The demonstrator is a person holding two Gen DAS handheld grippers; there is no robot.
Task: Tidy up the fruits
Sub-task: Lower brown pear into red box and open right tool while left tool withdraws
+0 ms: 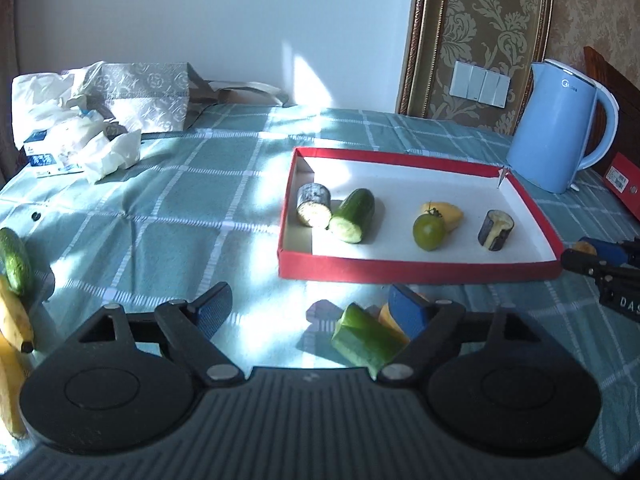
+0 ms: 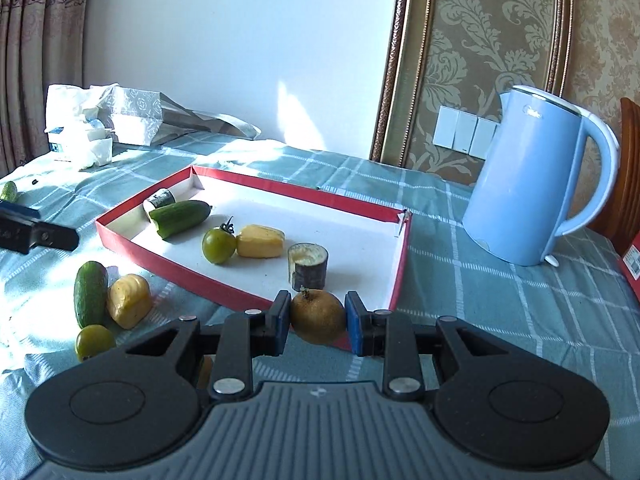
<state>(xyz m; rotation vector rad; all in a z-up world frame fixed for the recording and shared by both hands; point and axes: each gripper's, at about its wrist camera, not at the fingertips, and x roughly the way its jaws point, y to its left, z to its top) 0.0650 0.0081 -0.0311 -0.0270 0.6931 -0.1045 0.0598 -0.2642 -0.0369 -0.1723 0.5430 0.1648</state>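
Pinching the brown fruit (image 2: 317, 320), your right gripper (image 2: 314, 326) should clear the red tray (image 2: 256, 299) wall before letting go.

Hard sunlight patches on the worktop (image 1: 192, 208) left of the red tray (image 1: 416, 270), glare on its white floor; sharp shadows; fisheye bends edges; corners dark.

A glossy plastic kettle (image 2: 532, 184) is standing on a matt checked cloth (image 2: 480, 280) beside a red cardboard tray (image 2: 256, 296) with a white paper lining.
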